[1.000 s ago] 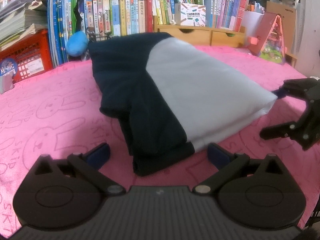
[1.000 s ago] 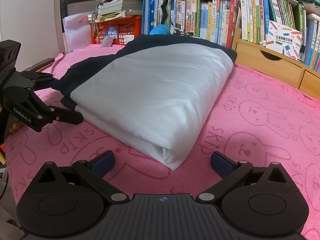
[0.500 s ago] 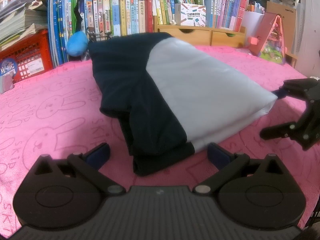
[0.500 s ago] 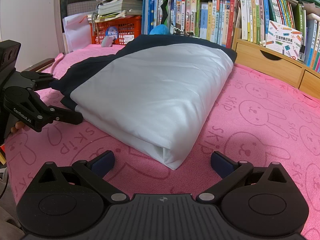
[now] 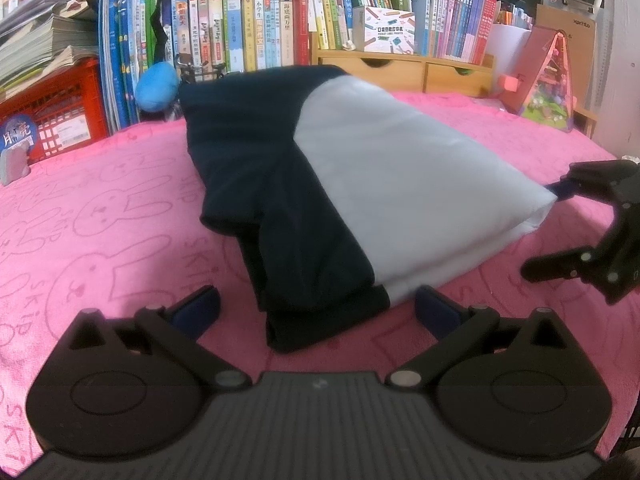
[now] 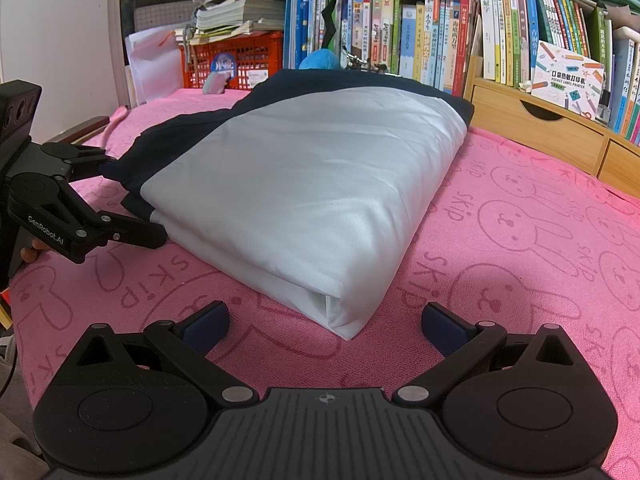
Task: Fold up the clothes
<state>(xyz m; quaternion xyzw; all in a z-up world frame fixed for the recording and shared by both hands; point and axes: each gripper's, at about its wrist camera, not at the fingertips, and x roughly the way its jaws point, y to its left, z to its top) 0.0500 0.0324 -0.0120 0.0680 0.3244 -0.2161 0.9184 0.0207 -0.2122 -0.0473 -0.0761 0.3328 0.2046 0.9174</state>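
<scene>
A folded garment, white [image 5: 400,184] with a dark navy part [image 5: 280,184], lies in a neat stack on the pink rabbit-print cloth [image 5: 100,216]. It also shows in the right wrist view [image 6: 312,192]. My left gripper [image 5: 316,312] is open and empty, its fingers on either side of the stack's navy corner, just short of it. My right gripper [image 6: 324,320] is open and empty in front of the white corner. Each gripper shows in the other's view, the right one [image 5: 552,232] and the left one [image 6: 128,196], both open beside the stack.
A bookshelf full of books [image 5: 256,28] and wooden drawers [image 5: 400,70] stand behind the cloth. A red crate [image 5: 52,120] with stacked papers is at the back left. A pink toy house [image 5: 548,80] stands at the back right. A blue plush [image 5: 158,86] lies by the books.
</scene>
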